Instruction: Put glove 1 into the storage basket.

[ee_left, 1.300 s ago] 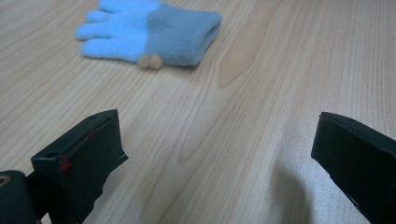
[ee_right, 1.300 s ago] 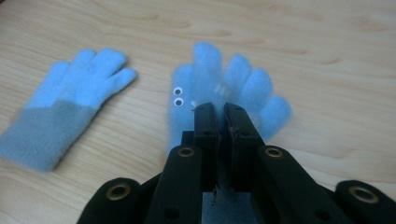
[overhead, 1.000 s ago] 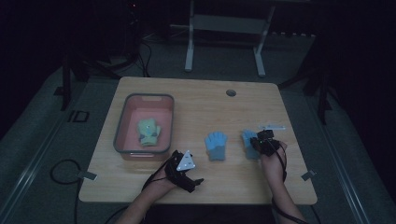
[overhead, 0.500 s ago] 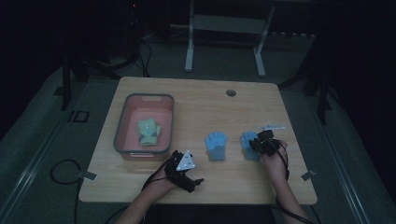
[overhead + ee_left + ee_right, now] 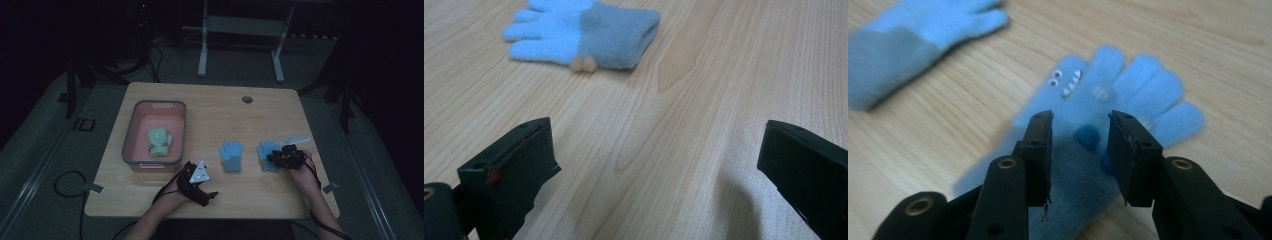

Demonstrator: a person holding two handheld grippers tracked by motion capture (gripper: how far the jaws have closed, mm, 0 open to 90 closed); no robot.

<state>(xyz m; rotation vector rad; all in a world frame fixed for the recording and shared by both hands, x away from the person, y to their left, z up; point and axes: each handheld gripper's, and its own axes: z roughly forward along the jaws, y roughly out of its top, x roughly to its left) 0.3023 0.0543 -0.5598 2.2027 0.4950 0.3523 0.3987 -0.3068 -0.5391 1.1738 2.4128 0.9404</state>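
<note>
Pink plastic tub (image 5: pixel 131 131) at table left holds a pale green knitted item (image 5: pixel 158 141). My left gripper (image 5: pixel 199 182) rests near the front edge, jaws spread wide, nothing between them. One light-blue fleece glove with grey cuff (image 5: pixel 231 155) lies mid-table. My right gripper (image 5: pixel 1079 131), jaws just opening, hovers over the second blue glove with monster face (image 5: pixel 1108 107), pads clear of it.

Right tool (image 5: pixel 1080 127): shifted slightly nearer along the worktop and lower; jaws have just been opening, now astride the fuzzy blue monster-face glove (image 5: pixel 1128 95), pads apart from it.
</note>
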